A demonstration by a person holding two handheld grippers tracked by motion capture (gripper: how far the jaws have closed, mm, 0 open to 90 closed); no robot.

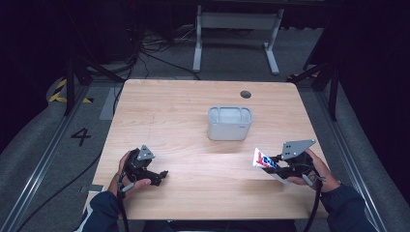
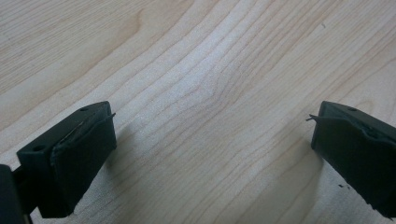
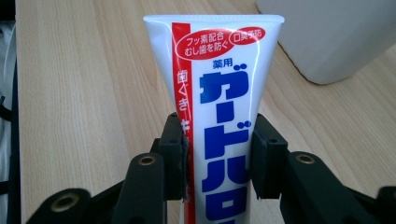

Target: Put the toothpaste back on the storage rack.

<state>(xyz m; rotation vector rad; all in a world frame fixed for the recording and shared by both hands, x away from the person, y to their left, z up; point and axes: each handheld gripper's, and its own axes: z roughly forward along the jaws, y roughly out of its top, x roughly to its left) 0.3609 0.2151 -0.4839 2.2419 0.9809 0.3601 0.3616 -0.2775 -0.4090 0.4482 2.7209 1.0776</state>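
A white toothpaste tube [image 3: 219, 107] with red and blue print stands between the jaws of my right gripper [image 3: 217, 154], which is shut on its middle. In the high view the toothpaste tube [image 1: 263, 160] sticks out to the left of the right gripper [image 1: 279, 167], just above the table near the front right. My left gripper [image 1: 162, 175] rests low at the front left. Its two black pads [image 2: 84, 149] stand far apart over bare wood, open with nothing between them.
A grey open-topped bin [image 1: 230, 123] stands at the middle of the wooden table [image 1: 193, 106], beyond the tube; its wall [image 3: 336, 37] shows in the right gripper view. A dark round hole [image 1: 245, 94] sits near the table's far edge.
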